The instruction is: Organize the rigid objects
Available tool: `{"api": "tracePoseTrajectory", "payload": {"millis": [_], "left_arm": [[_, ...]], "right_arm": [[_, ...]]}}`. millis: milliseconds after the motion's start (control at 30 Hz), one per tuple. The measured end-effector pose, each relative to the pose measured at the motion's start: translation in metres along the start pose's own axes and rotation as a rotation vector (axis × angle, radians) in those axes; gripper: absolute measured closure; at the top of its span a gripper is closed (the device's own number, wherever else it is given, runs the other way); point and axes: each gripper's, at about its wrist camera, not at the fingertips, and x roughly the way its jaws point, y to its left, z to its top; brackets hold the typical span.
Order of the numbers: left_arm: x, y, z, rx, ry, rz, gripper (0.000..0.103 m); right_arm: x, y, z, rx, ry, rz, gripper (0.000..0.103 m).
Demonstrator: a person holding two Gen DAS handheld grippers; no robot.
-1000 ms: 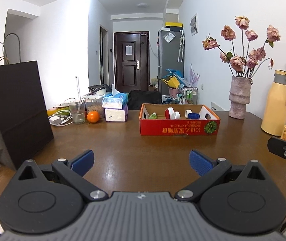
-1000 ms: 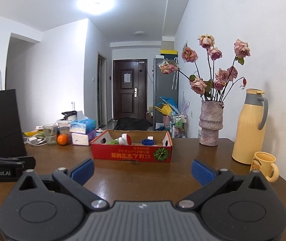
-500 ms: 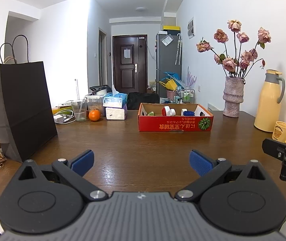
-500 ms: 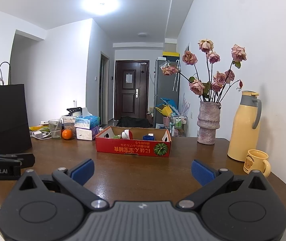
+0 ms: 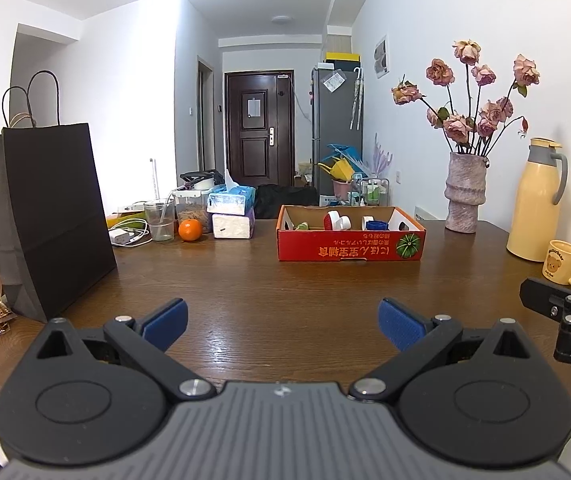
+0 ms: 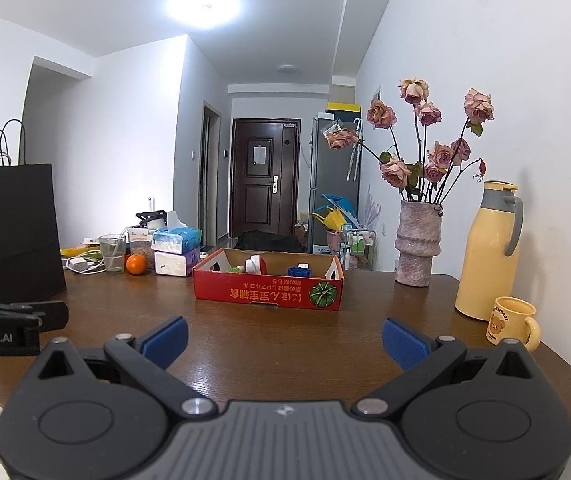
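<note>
Both the left gripper [image 5: 281,322] and right gripper [image 6: 283,340] gape empty; red box [image 5: 349,246] walls half-hide its contents.

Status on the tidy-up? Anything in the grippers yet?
Done: several small items already sit in the red box. In hand: nothing; left gripper and right gripper are both open, short of the box. Left: orange, glass and mug stand loose on the table.

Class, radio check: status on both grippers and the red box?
Left gripper open, empty. Right gripper open, empty. Red box mid-table, small items inside, untouched. Bare table between, nothing blocking.
</note>
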Motion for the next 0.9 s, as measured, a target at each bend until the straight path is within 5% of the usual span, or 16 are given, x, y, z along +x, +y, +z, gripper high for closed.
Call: {"api": "tracePoseTrajectory", "payload": {"millis": [900], "left_arm": [[0.019,0.001,-0.006,0.015,0.044,-0.012,0.000]], "right_arm": [[0.024,-0.002,-0.006,-0.006,0.053,0.015,0.000]]}}
